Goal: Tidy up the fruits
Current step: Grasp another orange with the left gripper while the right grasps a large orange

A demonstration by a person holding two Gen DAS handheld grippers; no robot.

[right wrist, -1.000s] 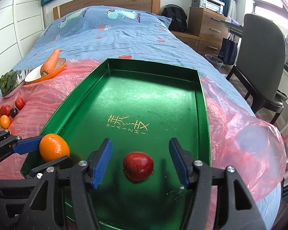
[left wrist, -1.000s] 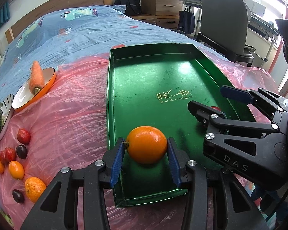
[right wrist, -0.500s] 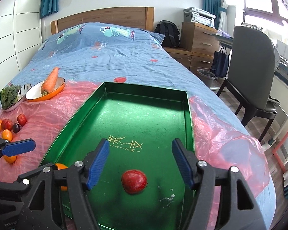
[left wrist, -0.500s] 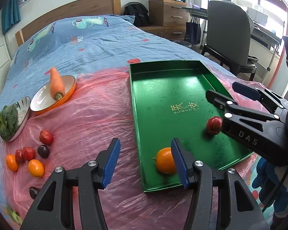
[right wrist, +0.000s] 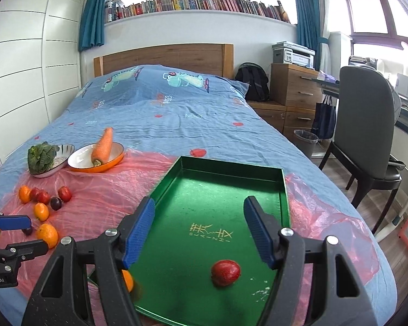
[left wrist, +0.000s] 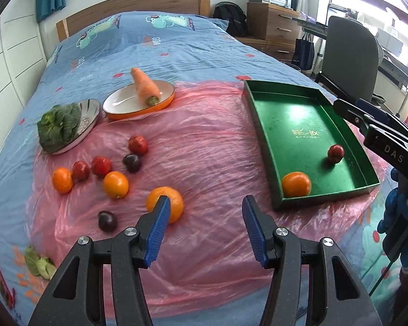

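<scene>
A: Item: left gripper [left wrist: 204,228]. What is recorded as changed?

B: Fingers released and empty; a second ago an orange was clasped between them over the green tray [left wrist: 261,125]. That orange [left wrist: 296,184] is now entered as deposited in the tray's near left corner, with a red fruit [left wrist: 335,153] just beyond it. The left gripper has been drawn back and turned toward the loose fruit on the pink plastic sheet [left wrist: 204,157]. Two pieces are judged sorted; nine remain outside.

A: Right gripper [right wrist: 200,231]?

B: Fingers spread, nothing held, above the tray.

A: Obscured entries?

B: The nearest loose orange [left wrist: 164,203] is partly covered by a left finger. The dark fruits' kind cannot be determined. Farther off, a carrot [left wrist: 145,87] is blurred.
</scene>
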